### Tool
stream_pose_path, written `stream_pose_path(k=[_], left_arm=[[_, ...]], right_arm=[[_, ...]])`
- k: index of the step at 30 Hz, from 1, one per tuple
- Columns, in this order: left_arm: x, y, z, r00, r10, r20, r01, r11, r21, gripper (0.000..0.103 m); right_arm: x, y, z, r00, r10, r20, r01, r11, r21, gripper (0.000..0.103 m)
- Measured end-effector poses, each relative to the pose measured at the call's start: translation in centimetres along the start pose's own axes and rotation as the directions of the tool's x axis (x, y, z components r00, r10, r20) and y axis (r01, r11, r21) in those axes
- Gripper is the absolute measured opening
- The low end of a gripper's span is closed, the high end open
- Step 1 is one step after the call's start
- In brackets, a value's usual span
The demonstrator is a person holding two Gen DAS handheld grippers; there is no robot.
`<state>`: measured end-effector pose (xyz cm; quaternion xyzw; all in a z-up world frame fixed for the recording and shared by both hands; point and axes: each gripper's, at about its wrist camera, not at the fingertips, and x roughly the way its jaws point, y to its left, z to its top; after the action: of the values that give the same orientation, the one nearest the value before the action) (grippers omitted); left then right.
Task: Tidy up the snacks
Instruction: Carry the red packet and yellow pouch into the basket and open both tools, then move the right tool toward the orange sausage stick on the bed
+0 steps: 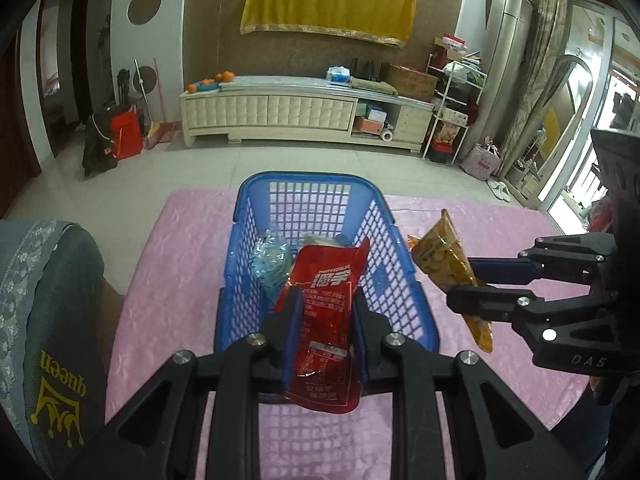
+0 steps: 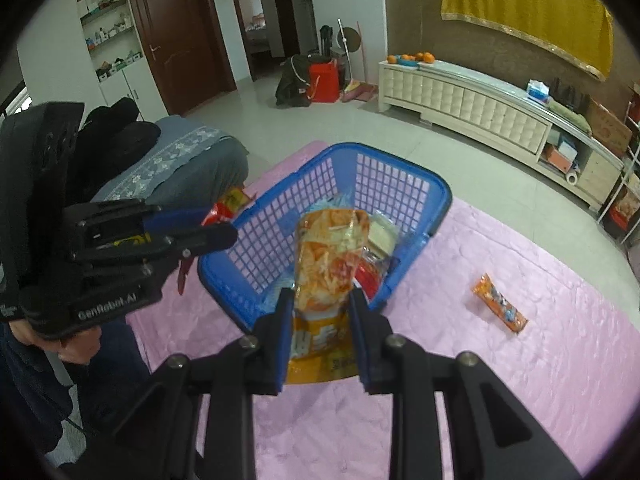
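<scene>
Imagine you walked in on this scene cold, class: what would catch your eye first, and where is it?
First, the blue basket in the middle of the pink cloth, already holding a few packets. Next, each gripper clamps a snack near it: the left gripper holds a red packet, the right gripper an orange packet. One small orange bar lies alone on the cloth, right of the basket.

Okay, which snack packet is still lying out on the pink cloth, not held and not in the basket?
The small orange bar packet, lying alone right of the blue basket. The red pouch and orange chips bag are gripped.
</scene>
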<state>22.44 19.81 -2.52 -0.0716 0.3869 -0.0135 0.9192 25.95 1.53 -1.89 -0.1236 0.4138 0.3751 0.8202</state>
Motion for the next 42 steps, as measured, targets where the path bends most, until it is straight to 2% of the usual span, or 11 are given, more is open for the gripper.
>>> stream_pose_path(k=[7,12,18,22,24,29,34,37,42], left_arm=[[1.6,1.2,0.1,0.999,-0.017,-0.028,0.016,0.999,-0.028,0.023],[2.8,2.2,-0.1,0.997,-0.051,-0.052,0.047,0.996,-0.082,0.024],[3.1,2.6,-0.2,0.995,-0.073,-0.064,0.066,0.993,-0.099,0.024],[2.9,2.5,0.0,0.996,-0.072,-0.049,0.068,0.993,-0.092,0.031],[2.7,2.3,0.1,0.996,-0.076,-0.046,0.071,0.993,-0.092,0.04],[2.0,2.1,-0.1,0.998,-0.043,-0.034,0.041,0.997,-0.058,0.049],[1.1,2.0,-0.3,0.999,-0.025,-0.023,0.024,0.999,-0.038,0.053],[0.8,2.2,-0.5,0.999,-0.017,-0.027,0.016,0.999,-0.044,0.054],[0.3,1.7,-1.3,0.999,0.003,-0.033,-0.004,1.0,-0.023,0.054]], right_arm=[[3.0,1.0,1.0,0.998,0.005,-0.058,-0.006,1.0,-0.018,0.032],[5.1,1.4,1.2,0.995,0.0,-0.102,-0.004,0.999,-0.038,0.033],[5.9,1.2,1.1,0.993,0.004,-0.12,-0.007,1.0,-0.025,0.034],[6.2,1.5,1.1,0.991,0.014,-0.132,-0.018,0.999,-0.029,0.035],[6.5,1.8,1.1,0.991,0.014,-0.137,-0.02,0.999,-0.039,0.036],[6.6,2.1,0.9,0.989,0.003,-0.145,-0.011,0.999,-0.052,0.049],[6.0,1.8,0.7,0.992,-0.004,-0.129,-0.001,0.999,-0.04,0.072],[5.4,1.8,0.6,0.993,-0.01,-0.115,0.006,0.999,-0.037,0.079],[4.3,1.4,-0.1,0.995,-0.012,-0.098,0.01,1.0,-0.025,0.082]])
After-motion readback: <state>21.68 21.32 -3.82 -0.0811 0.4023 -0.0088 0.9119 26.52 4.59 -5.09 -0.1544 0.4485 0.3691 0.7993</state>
